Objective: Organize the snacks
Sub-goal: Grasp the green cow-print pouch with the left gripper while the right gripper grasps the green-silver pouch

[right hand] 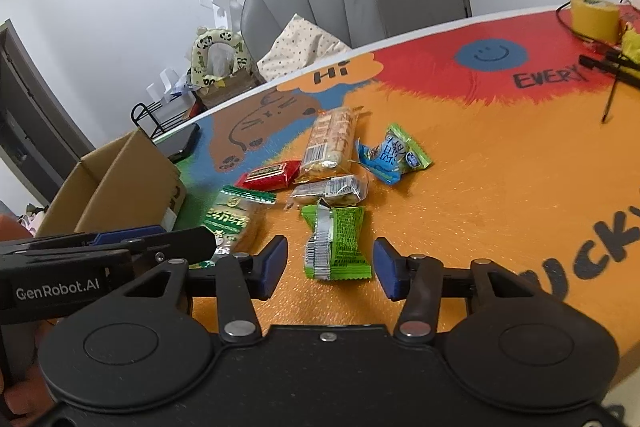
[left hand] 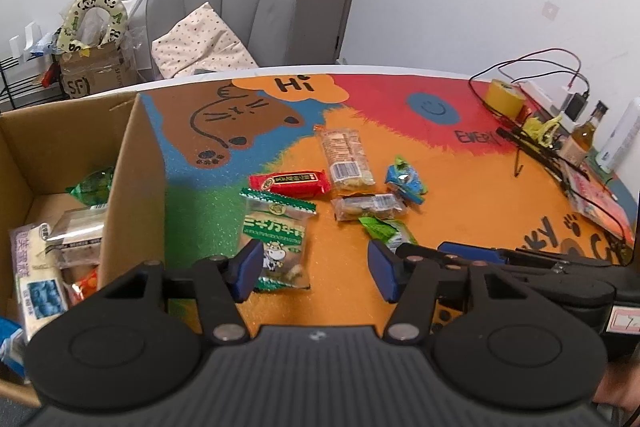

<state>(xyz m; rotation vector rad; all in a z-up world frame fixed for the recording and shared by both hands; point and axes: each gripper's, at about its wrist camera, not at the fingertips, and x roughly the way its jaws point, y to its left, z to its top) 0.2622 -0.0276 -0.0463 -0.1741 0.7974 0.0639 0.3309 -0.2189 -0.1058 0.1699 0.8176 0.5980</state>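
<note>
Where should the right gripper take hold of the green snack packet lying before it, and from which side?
Grip the green packet across its narrow middle, coming down from above. It lies flat, its crimped ends pointing near and far, and the open right gripper already straddles its long sides.

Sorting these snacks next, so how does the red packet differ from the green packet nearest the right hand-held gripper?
The red packet is red with a dark label; the green packet is green with a silver seam strip facing up. The red one lies farther from the right hand-held gripper, near the box; the green one lies just ahead of its open jaws. Both lie flat, untouched.
</note>
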